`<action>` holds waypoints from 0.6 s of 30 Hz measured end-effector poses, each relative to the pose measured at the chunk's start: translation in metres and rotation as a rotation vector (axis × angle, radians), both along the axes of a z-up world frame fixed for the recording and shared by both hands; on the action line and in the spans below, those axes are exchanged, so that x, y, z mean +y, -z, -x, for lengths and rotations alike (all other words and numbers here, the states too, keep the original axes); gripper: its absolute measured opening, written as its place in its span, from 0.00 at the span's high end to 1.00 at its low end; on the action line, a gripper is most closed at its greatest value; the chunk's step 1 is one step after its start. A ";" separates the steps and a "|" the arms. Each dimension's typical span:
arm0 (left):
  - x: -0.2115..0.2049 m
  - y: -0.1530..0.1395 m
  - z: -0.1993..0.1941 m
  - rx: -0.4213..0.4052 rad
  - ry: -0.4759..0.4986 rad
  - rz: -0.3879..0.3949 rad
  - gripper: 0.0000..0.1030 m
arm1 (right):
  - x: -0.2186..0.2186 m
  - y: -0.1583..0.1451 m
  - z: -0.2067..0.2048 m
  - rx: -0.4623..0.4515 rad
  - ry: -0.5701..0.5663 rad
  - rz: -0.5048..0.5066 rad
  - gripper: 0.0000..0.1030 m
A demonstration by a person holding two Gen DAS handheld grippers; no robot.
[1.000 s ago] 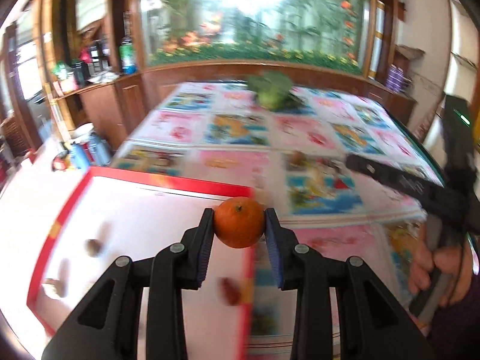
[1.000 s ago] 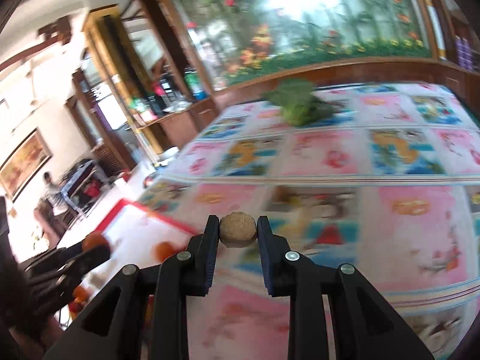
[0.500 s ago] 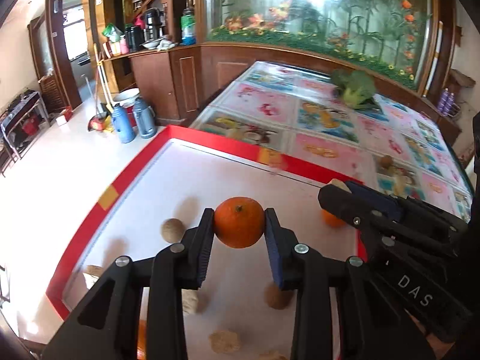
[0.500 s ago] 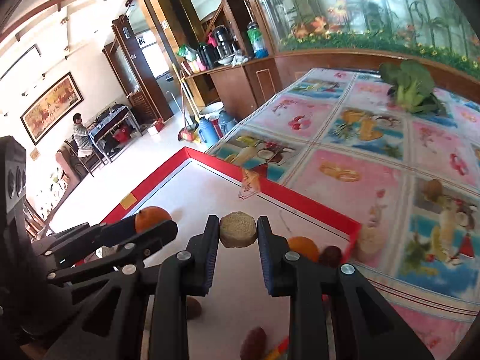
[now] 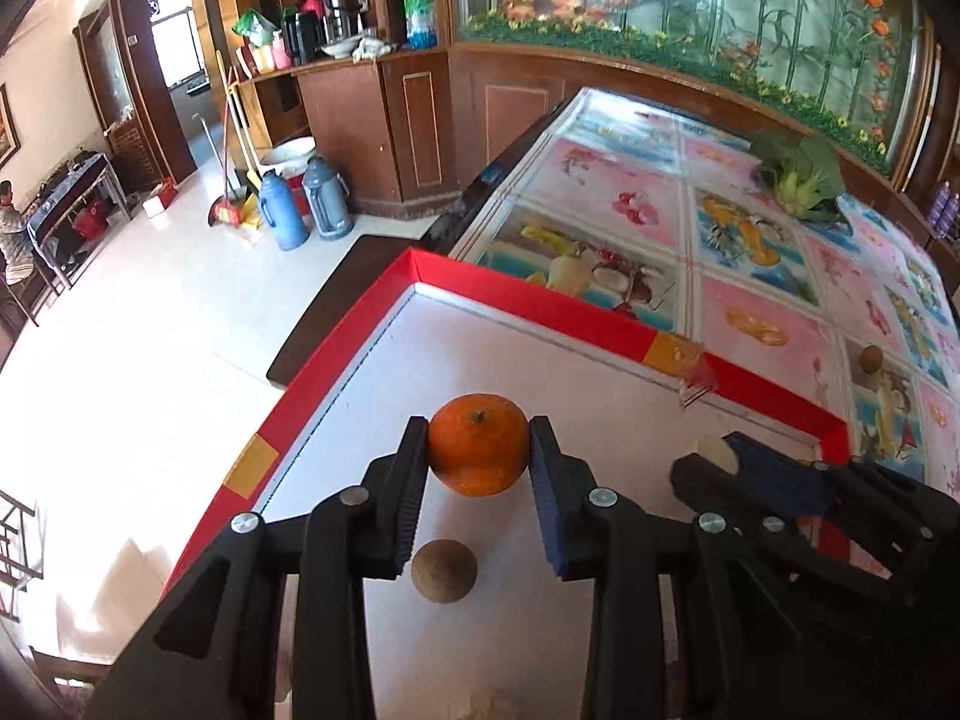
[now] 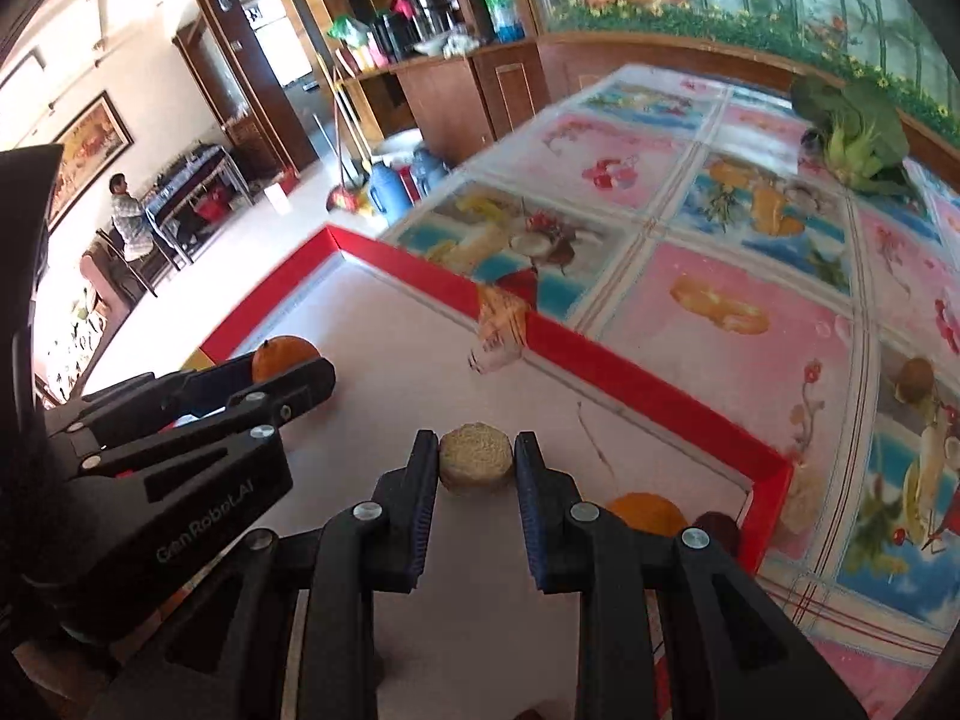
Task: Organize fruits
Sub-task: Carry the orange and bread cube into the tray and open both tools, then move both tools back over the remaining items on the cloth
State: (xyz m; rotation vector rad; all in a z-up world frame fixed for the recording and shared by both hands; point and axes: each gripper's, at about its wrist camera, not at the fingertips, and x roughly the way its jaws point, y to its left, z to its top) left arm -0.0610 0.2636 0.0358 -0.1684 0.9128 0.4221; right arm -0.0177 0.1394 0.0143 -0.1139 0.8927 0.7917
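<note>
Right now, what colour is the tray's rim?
Red rim with yellow patches, clearest in the left wrist view.

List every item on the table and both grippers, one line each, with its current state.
left gripper: shut on the orange, above the tray
right gripper: shut on the tan round piece
red-rimmed tray: open, on the table
brown round fruit: loose in the tray
leafy greens: lying on the tablecloth
</note>
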 end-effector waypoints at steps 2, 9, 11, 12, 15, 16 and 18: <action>0.001 0.007 -0.002 0.031 -0.002 0.017 0.65 | -0.001 -0.001 0.001 0.008 -0.012 0.008 0.76; -0.003 0.005 -0.001 0.064 -0.027 0.006 0.61 | -0.009 -0.008 -0.001 0.031 -0.043 -0.011 0.66; -0.002 0.005 0.001 0.062 -0.044 0.024 0.57 | -0.020 -0.017 -0.004 0.032 -0.060 -0.078 0.58; -0.003 0.003 0.005 0.057 -0.053 0.018 0.54 | -0.025 -0.023 -0.004 0.023 -0.064 -0.105 0.57; -0.012 -0.009 0.016 0.024 -0.057 -0.004 0.52 | -0.052 -0.046 -0.007 -0.033 -0.052 -0.186 0.50; -0.015 -0.012 0.018 0.013 -0.050 -0.007 0.51 | -0.061 -0.051 -0.010 -0.048 -0.037 -0.204 0.48; -0.026 -0.020 0.025 -0.011 -0.018 -0.004 0.49 | -0.086 -0.060 -0.021 -0.063 0.009 -0.245 0.48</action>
